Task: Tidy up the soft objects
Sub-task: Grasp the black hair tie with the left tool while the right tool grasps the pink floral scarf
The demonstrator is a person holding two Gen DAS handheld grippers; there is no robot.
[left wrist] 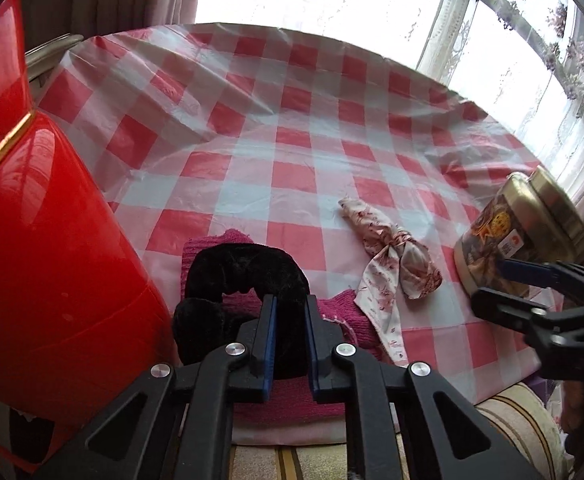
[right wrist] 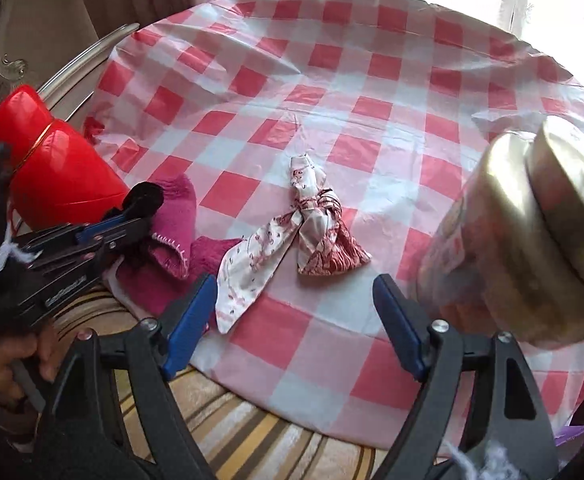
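Black velvet fills the left gripper (left wrist: 289, 312): its jaws are clenched on a fluffy black scrunchie (left wrist: 243, 276), the ring bunched between the blue pads and bulging out ahead and to one side. The scrunchie hangs just over a folded magenta towel (left wrist: 344, 316) that lies at the near edge of the counter (left wrist: 292, 120), which is covered by a crinkled red-and-white checked plastic cloth. From the right wrist view the same towel (right wrist: 173, 232) shows a white stitched hem and sits partly under the left gripper (right wrist: 131, 216), hard by a glossy red vase (right wrist: 55, 176) with a thin gold band at its neck. In the left wrist view that vase (left wrist: 31, 240) crowds the whole near-left side.

A knotted satin scarf (right wrist: 312, 232), cream with dark red print, lies flat toward the near edge at the middle of the counter, one long tail trailing to the towel's side; the left view shows it (left wrist: 388, 256) apart from the scrunchie. The right gripper (right wrist: 294, 328) hovers over the near edge with its jaws released and spread wide, nothing between them, the scarf lying just ahead of the gap. A gold-lidded round tin (right wrist: 532, 240) stands at the near-right edge, close beside the right gripper (left wrist: 512, 284)
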